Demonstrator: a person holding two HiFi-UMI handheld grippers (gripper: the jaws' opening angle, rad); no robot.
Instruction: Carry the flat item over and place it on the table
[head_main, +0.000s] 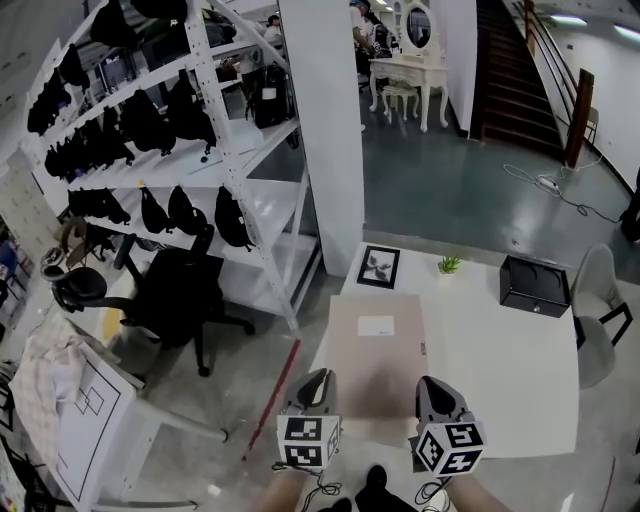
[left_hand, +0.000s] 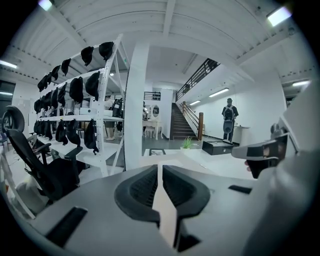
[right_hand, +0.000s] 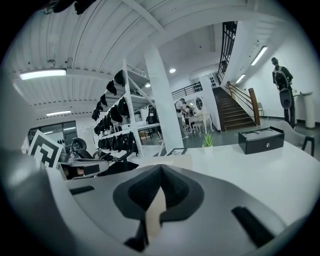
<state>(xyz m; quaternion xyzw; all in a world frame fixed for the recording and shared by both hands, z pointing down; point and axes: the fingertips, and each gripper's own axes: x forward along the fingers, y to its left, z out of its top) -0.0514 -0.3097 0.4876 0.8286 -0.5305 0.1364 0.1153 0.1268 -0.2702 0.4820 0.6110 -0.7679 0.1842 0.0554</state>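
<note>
The flat item is a pale brown sheet with a small white label. It stretches over the left part of the white table; I cannot tell whether it rests on it. My left gripper pinches its near left edge, and my right gripper pinches its near right edge. In the left gripper view the sheet shows edge-on between the dark pads of the left gripper, which are shut on it. The right gripper view shows the same, the right gripper closed on the sheet.
On the table's far side stand a framed picture, a small green plant and a black box. A grey chair is at the right. A white pillar, a rack of black bags and a black office chair are at the left.
</note>
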